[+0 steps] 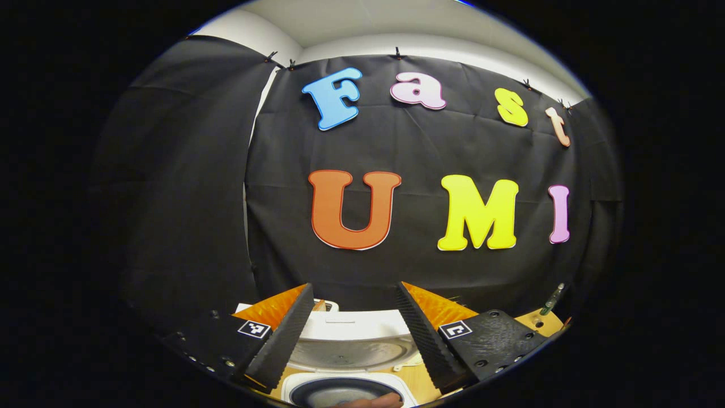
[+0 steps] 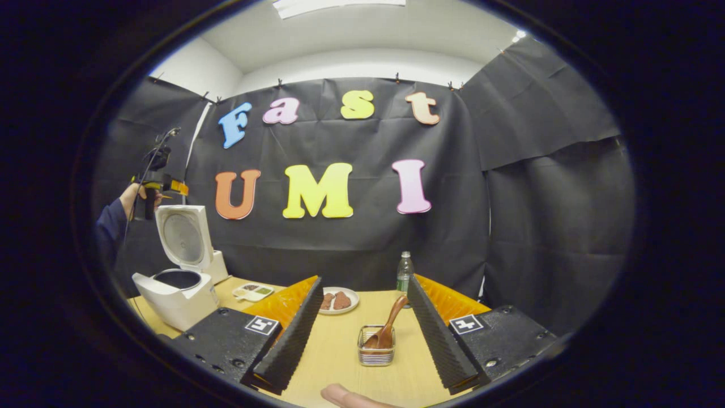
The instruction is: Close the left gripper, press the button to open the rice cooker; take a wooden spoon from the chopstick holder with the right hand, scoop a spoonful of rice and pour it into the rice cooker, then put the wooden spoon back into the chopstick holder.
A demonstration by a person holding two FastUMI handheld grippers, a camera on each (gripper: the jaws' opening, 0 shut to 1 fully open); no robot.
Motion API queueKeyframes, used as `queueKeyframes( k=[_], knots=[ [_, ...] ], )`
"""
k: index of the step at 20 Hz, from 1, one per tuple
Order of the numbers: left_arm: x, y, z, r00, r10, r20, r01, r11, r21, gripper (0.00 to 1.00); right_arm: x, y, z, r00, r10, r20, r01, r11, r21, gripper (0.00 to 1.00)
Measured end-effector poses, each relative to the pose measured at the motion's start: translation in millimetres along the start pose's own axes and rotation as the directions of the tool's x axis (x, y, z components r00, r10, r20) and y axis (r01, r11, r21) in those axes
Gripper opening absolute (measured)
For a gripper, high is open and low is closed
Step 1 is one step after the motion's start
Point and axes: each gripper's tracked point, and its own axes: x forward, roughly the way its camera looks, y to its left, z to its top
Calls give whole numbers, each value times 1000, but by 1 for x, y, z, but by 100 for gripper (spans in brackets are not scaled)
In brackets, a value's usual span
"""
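White rice cooker [image 2: 177, 294] seen lid-up, ahead-left of right tool [image 2: 357, 340]. Fingers of both tools held apart, empty. Brown wooden spoon [image 2: 388, 328] stood in wire chopstick holder [image 2: 376, 352] directly ahead between fingers. Spoon pickup judged next: advance, clamp handle.

1 rice cooker [image 2: 175, 289], 1 wooden spoon [image 2: 388, 328], 1 chopstick holder [image 2: 376, 354], 1 bottle [image 2: 404, 275], 1 plate [image 2: 338, 300], 1 small tray [image 2: 253, 292], 2 grippers

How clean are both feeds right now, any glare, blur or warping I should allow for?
Left gripper view: sharp, strong fisheye bend at the edges, soft sheen on the rice cooker lid's underside. Right gripper view: evenly lit, ceiling light glaring at the top, wooden spoon crisp, the person's fingertip at the bottom edge blurred.
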Motion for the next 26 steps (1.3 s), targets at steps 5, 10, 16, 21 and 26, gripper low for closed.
queueKeyframes(
  k=[5,10,16,21,26],
  knots=[
    [33,19,-17,998,33,-46,-35,999,-27,93,-10,10,8,999,-3,33,3,1000,1,93],
    [41,27,-33,990,106,-95,-102,994,46,92,-22,18,20,996,-10,91,6,999,44,93],
    [9,22,-38,991,78,-106,-74,997,38,93,-35,30,19,995,17,97,-24,997,72,94],
    [-24,16,-51,989,69,-127,-63,997,50,93,-52,39,14,995,44,87,-49,997,57,94],
    [-57,12,-98,963,34,-268,-31,999,18,93,-69,32,7,997,47,68,-51,997,52,94]
  ],
)
